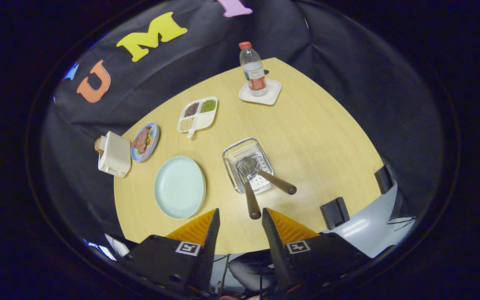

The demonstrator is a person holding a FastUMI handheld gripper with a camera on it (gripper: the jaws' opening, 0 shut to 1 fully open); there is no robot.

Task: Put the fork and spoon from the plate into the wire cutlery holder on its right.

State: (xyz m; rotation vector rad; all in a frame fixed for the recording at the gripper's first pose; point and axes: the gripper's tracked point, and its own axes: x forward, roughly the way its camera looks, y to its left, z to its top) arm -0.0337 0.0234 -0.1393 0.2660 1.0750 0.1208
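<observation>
1. Your gripper (240, 218) hangs above the near edge of the tabletop (319, 137), its fingers (213, 233) spread apart and gripping nothing.
2. Just ahead of the fingers, one dark handle juts toward you: the fork (250, 196) and the spoon (271, 179) both stand in the wire cutlery holder (233, 154), heads down and handles leaning out over its near rim. You cannot tell from here which utensil is which.
3. The plate (179, 187) lies bare to the left of the holder, close to the near edge and just beyond your left finger.
4. Open wood runs to the right of the holder as far as the right edge, and between the holder and the far corner.
5. Two dark clamps sit on the near right edge, one (335, 212) near the right finger and one (384, 178) farther along.
6. At the far corner a water bottle (253, 70) with a red cap stands upright on a white square coaster (271, 96).
7. A white divided tray (198, 114) of grains sits mid-table, beyond the plate and holder.
8. Along the left edge, a small blue dish (145, 141) of food lies beside a white toaster (114, 155) with bread in it.
9. Both leaning handles stand in the way of a straight drop onto the holder from the near side.
</observation>
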